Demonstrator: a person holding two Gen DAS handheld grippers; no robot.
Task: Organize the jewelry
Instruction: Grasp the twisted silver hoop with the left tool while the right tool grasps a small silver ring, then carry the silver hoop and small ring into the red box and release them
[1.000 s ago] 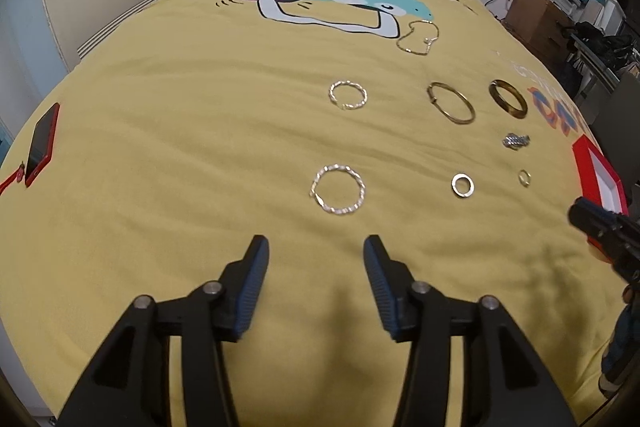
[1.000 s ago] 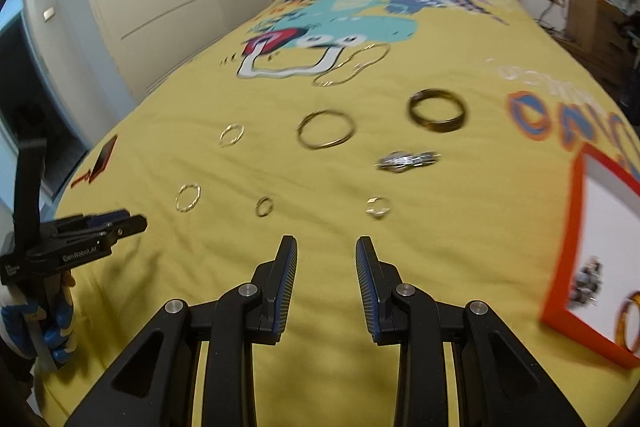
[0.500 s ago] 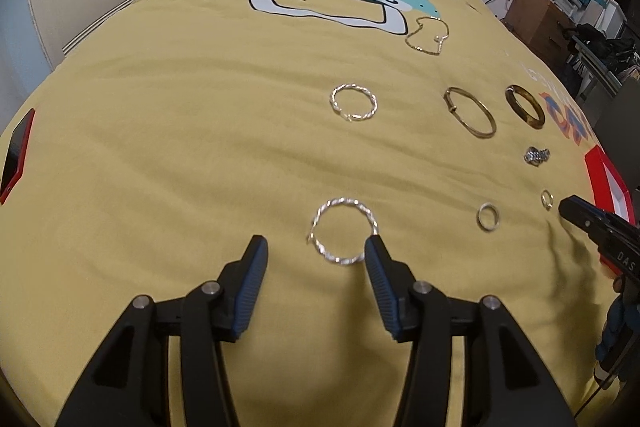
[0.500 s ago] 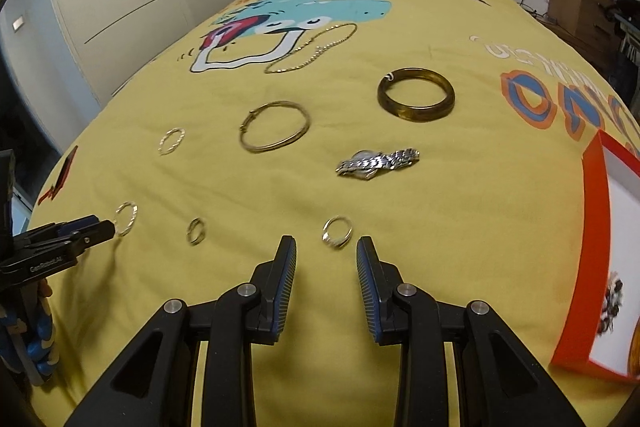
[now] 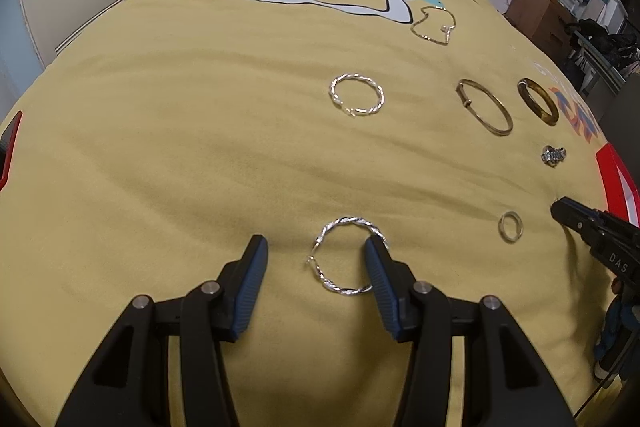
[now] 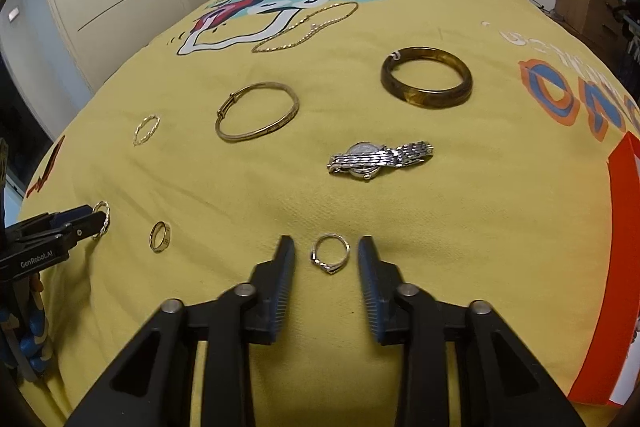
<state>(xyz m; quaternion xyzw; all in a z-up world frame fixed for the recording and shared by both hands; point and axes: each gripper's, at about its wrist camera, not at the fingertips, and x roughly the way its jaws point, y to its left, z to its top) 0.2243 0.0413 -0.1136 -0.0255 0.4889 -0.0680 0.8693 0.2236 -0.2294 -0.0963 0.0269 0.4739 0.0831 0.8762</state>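
The left gripper (image 5: 314,253) stands wide apart over the yellow bedspread (image 5: 160,147), its right finger overlapping a twisted silver hoop (image 5: 347,255). The right gripper (image 6: 326,259) is spread wide, a small silver ring (image 6: 330,253) lying between its fingers, untouched.

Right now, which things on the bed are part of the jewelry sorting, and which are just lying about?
For the job:
twisted silver hoop between the open left tongs
silver ring between the open right tongs
second twisted hoop
gold ring
thin bangle
amber bangle
watch
gold chain
red tray

Lying about:
red phone
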